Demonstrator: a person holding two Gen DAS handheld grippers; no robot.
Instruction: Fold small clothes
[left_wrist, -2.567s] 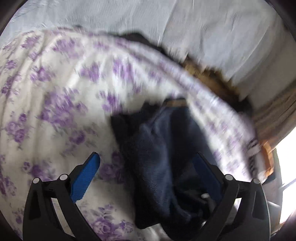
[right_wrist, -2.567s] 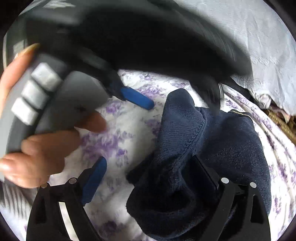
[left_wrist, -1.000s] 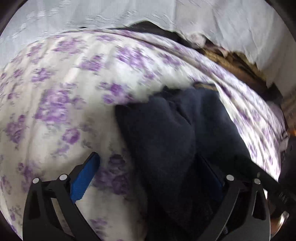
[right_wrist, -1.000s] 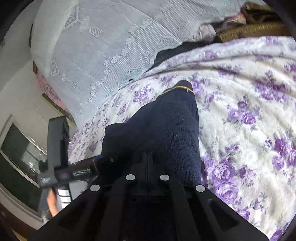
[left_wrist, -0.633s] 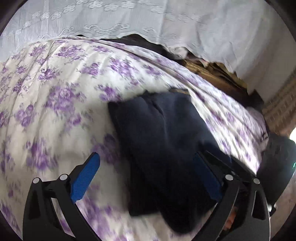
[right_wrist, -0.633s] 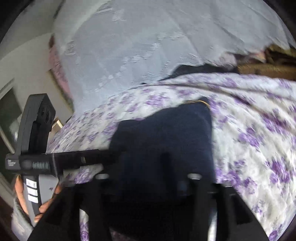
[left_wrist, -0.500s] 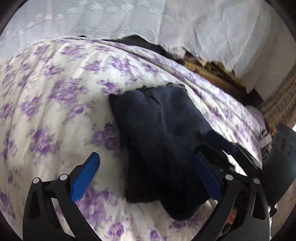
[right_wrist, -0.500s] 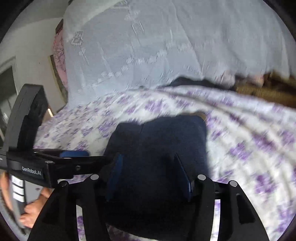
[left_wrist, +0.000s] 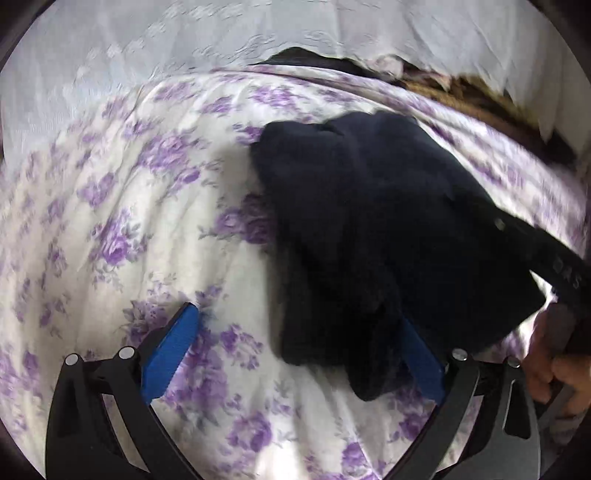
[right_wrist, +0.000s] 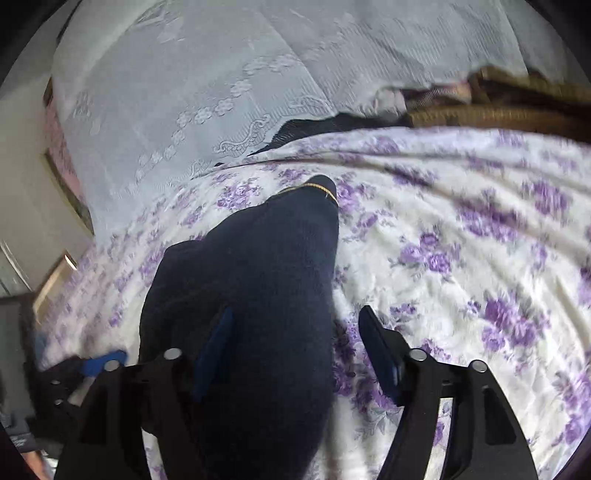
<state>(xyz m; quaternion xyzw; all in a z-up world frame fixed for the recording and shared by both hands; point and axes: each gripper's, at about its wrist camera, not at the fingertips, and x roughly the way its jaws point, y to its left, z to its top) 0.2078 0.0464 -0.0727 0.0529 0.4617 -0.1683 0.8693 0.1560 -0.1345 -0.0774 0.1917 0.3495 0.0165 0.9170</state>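
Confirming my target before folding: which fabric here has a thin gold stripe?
The navy garment, at its far end. The flowered sheet under it is white and purple; the lace cloth behind is plain white.

Soft daylight, fisheye views, some motion blur

Even, diffuse light; the navy garment (left_wrist: 384, 236) reads nearly black, casting a faint shadow on the floral sheet (left_wrist: 122, 206). Far edges smear and curve; corners are vignetted black.

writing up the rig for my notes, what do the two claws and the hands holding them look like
Both claws are alike. The left claw and the right claw each have two black angular fingers with triangular cut-outs and silver round bolt heads, tipped with flat blue pads. The right claw's black body carries faint white lettering, too blurred to read. Only bare fingers of the right hand show; no sleeve is visible.
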